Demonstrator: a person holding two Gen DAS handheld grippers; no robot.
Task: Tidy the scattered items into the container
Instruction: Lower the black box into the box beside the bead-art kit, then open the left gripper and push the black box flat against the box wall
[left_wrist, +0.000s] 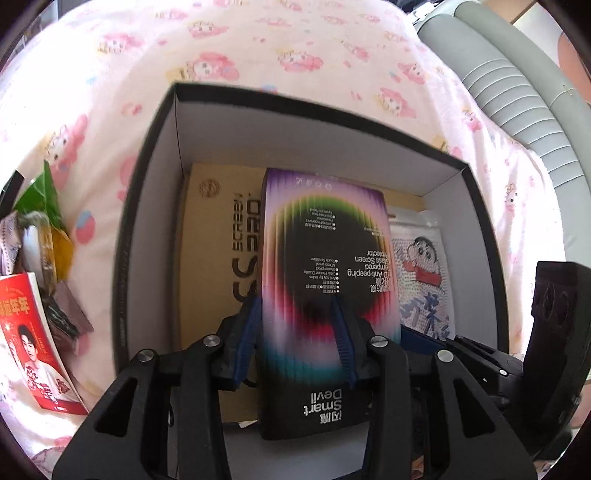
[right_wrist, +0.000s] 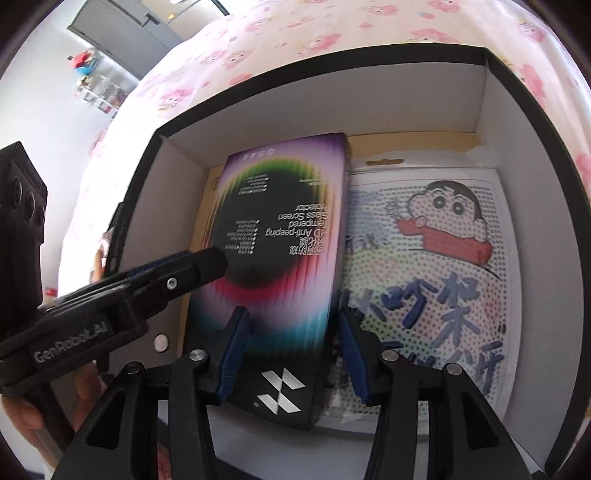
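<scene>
A black container box (left_wrist: 147, 184) with white inner walls sits on a pink cartoon bedsheet. Inside lie a tan screen-protector box (left_wrist: 218, 236) and a cartoon bead-art pack (left_wrist: 421, 266). My left gripper (left_wrist: 297, 332) is shut on a rainbow-and-black screen protector box (left_wrist: 325, 258), held over the container's inside. In the right wrist view the same rainbow box (right_wrist: 280, 236) lies between my right gripper's open fingers (right_wrist: 291, 350), beside the bead-art pack (right_wrist: 436, 258). The left gripper (right_wrist: 207, 262) reaches in from the left.
Left of the container a red booklet (left_wrist: 33, 339), a green packet (left_wrist: 40, 199) and several small wrappers (left_wrist: 62, 314) lie on the sheet (left_wrist: 295, 48). A grey padded headboard (left_wrist: 517, 92) stands at the far right. A grey cabinet (right_wrist: 122, 33) stands beyond the bed.
</scene>
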